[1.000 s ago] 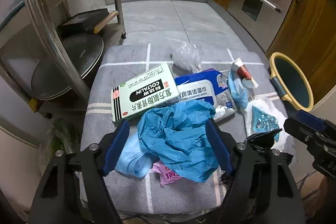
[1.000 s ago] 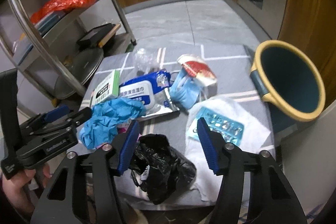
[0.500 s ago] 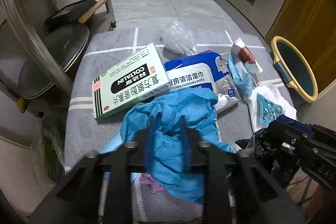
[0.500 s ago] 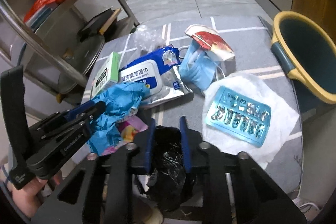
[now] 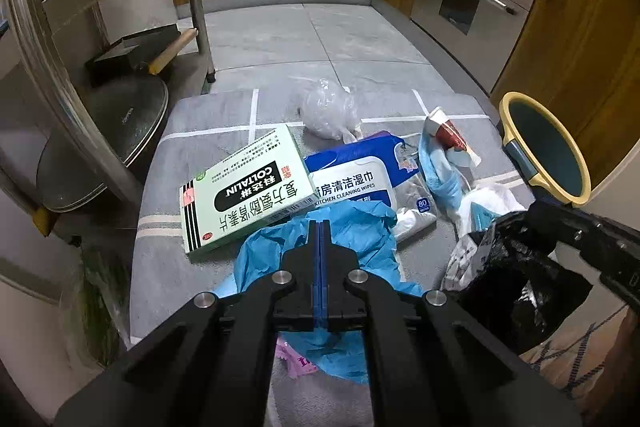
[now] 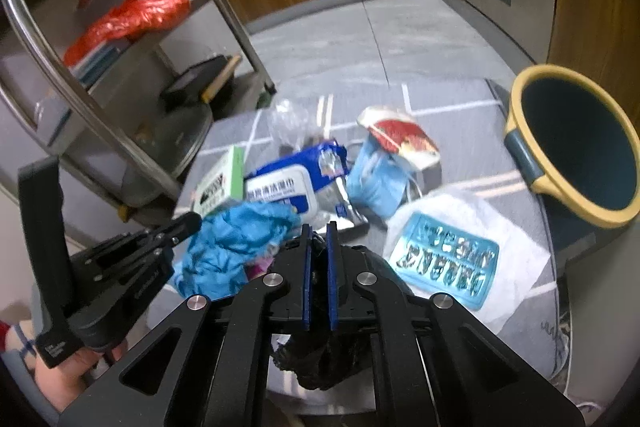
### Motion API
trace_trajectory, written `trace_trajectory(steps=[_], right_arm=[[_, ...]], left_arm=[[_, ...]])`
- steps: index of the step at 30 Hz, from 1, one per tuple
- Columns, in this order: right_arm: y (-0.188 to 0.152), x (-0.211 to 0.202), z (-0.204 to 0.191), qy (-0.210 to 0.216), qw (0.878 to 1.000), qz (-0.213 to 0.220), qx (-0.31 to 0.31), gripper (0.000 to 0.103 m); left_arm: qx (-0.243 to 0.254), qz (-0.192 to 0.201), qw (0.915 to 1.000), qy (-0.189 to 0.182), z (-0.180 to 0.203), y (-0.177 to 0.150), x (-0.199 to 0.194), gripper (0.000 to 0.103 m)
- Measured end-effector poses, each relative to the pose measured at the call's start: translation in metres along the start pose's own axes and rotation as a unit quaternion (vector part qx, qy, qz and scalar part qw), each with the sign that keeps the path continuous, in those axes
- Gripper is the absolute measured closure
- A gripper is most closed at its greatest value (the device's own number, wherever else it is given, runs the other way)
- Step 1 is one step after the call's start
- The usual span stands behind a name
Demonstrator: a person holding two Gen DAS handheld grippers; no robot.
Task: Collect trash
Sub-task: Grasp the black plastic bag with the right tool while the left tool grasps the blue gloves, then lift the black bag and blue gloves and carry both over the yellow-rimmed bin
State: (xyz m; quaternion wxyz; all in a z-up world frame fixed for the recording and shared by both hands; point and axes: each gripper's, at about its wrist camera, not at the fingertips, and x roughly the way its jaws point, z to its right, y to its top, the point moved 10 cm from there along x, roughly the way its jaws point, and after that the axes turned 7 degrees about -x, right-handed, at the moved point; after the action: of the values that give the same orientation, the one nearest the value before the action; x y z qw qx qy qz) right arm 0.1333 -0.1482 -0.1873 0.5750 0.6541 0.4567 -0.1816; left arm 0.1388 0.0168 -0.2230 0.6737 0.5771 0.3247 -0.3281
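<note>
Left gripper [image 5: 320, 227] jaws pressed together, pinching the crumpled blue nitrile glove [image 5: 360, 227], just in front of the green-and-white cardboard medicine box [image 5: 244, 187]. Right gripper [image 6: 318, 239] jaws narrow, clamped on the crumpled black plastic bag [image 6: 320, 367], which looks lifted, though blur makes that uncertain. Yellow-rimmed round bin [image 6: 576, 143] sits well right of the box.

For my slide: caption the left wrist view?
Left tool shut on blue glove; right tool lifts black bag beside bin.
</note>
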Motion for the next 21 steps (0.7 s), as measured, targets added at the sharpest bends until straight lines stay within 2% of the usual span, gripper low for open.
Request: trace_trajectory(steps=[5, 7, 8, 9, 10, 11, 14, 17, 20, 21], right_arm=[[0.006, -0.008, 0.003, -0.006, 1.0, 0.014, 0.0, 0.096], [0.007, -0.009, 0.005, -0.006, 1.0, 0.016, 0.0, 0.096], [0.007, -0.009, 0.006, -0.009, 1.0, 0.016, 0.002, 0.096], [0.007, -0.009, 0.01, -0.013, 1.0, 0.016, 0.007, 0.095], [0.007, -0.01, 0.013, -0.017, 1.0, 0.016, 0.012, 0.095], [0.007, -0.01, 0.015, -0.02, 1.0, 0.015, 0.018, 0.095], [0.007, -0.01, 0.019, -0.024, 0.999, 0.015, 0.028, 0.095], [0.007, -0.011, 0.02, -0.031, 0.999, 0.018, 0.024, 0.095], [0.008, -0.013, 0.025, -0.04, 0.999, 0.02, 0.028, 0.095], [0.008, -0.012, 0.026, -0.042, 0.998, 0.018, 0.031, 0.095]], left_arm=[[-0.029, -0.017, 0.9992, -0.022, 0.0, -0.008, -0.008, 0.103], [-0.026, -0.018, 0.999, -0.031, 0.004, -0.012, -0.014, 0.096], [-0.024, -0.018, 0.999, -0.032, 0.006, -0.013, -0.016, 0.08], [-0.022, -0.016, 0.9991, -0.032, 0.007, -0.014, -0.018, 0.056], [-0.022, -0.015, 0.9991, -0.034, 0.007, -0.015, -0.019, 0.048], [-0.021, -0.012, 0.9991, -0.036, 0.009, -0.016, -0.02, 0.044], [-0.006, -0.019, 0.9991, -0.039, 0.016, -0.021, -0.019, 0.043], [0.031, -0.022, 0.9985, -0.04, 0.031, -0.028, -0.018, 0.043], [0.084, -0.035, 0.9957, -0.019, 0.043, -0.04, -0.01, 0.044], [0.094, -0.039, 0.9948, -0.011, 0.043, -0.042, -0.007, 0.048]])
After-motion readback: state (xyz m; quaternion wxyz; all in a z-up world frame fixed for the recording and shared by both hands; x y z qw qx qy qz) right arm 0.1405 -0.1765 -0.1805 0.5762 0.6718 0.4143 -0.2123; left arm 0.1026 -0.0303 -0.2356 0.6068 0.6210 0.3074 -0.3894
